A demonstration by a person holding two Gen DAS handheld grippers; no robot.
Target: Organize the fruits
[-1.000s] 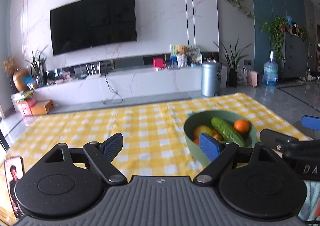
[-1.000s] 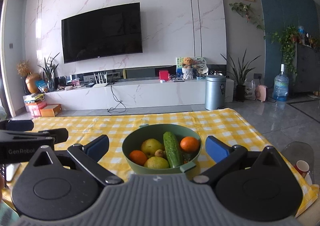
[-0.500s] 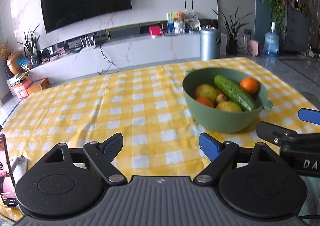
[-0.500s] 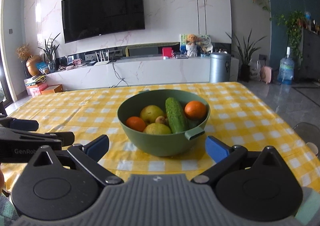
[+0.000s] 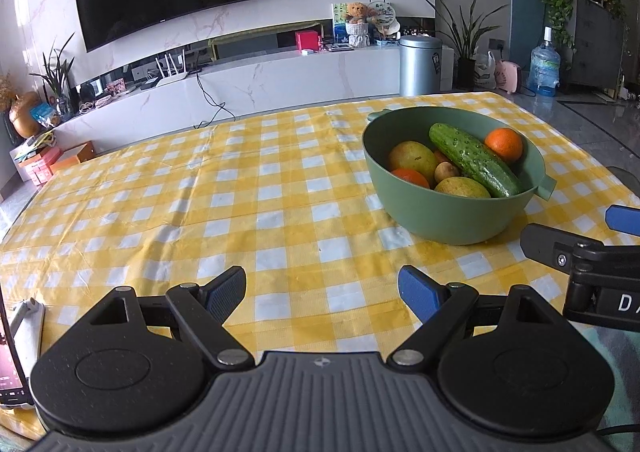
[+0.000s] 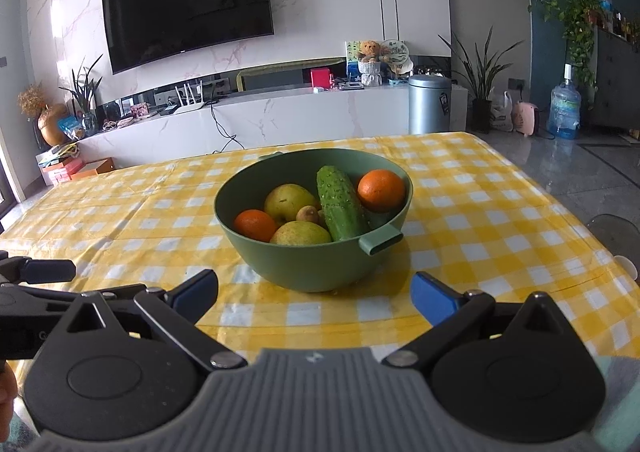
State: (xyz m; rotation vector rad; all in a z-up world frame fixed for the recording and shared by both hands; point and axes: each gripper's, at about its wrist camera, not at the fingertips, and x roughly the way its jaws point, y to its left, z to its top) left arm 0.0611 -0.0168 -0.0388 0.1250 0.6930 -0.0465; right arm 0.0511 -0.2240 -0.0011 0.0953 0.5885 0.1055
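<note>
At right of centre in the left wrist view, the green bowl [image 5: 452, 212] holds the fruits; the left gripper [image 5: 322, 286] gapes wide over bare tablecloth [image 5: 200, 188]. Centre frame in the right wrist view, the right gripper [image 6: 314, 288] faces the bowl, wide and empty, likely ready for picking the cucumber [image 6: 340, 202].

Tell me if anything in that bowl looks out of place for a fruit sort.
Yes: a cucumber lies tilted across the green bowl, resting on the fruit. Around it are two oranges, two yellow-green pears and one small brown fruit. It is the only vegetable there. Nothing looks spilled or damaged.
</note>
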